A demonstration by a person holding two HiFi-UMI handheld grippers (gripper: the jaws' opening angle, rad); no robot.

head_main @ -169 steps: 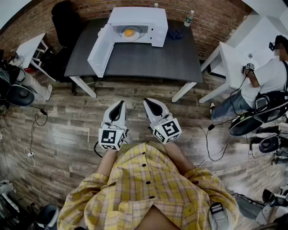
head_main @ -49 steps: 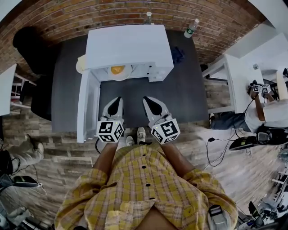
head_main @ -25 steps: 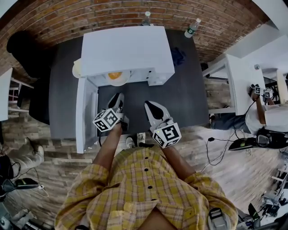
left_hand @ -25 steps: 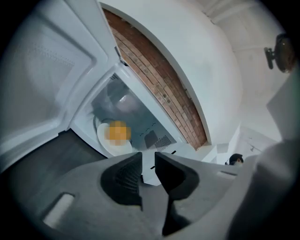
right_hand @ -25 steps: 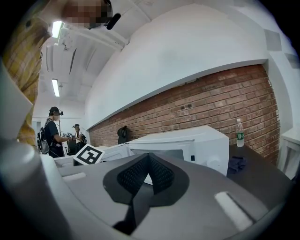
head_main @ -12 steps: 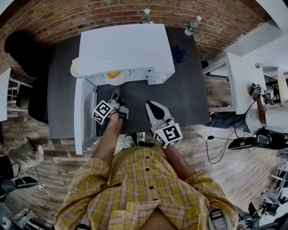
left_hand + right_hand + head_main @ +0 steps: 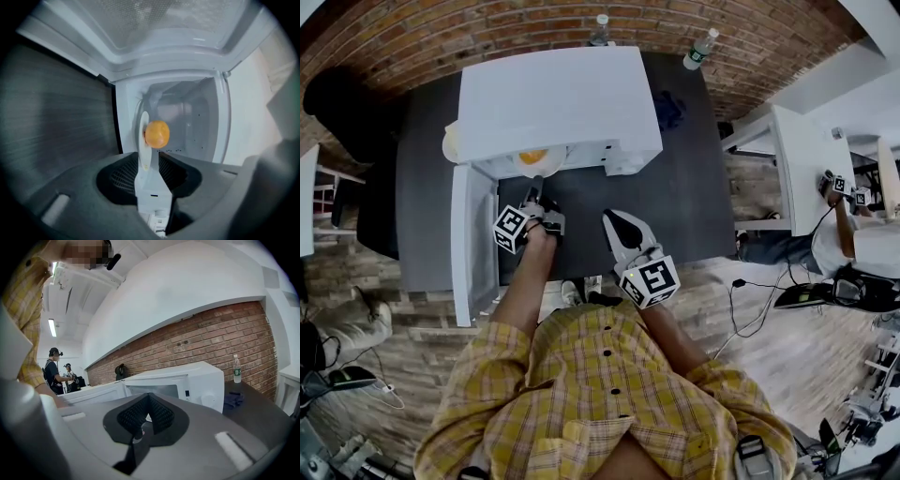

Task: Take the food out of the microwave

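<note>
A round orange food item (image 7: 532, 157) sits on a white plate (image 7: 547, 170) just inside the mouth of the white microwave (image 7: 558, 98). The microwave stands on the dark tabletop (image 7: 684, 187), its door (image 7: 473, 244) swung wide open to the left.

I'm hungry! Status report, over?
Left gripper jaws just opening, plate rim lined up between, ungripped. Right gripper shut, empty. Food inside microwave. Door open, path clear.

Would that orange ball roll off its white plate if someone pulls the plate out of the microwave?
Probably, yes: the orange ball looks round and sits loose on the plate, so a tilt or jerk could send it rolling. The plate looks shallow, with little rim to stop it, and glossy, so perhaps slippery.
</note>
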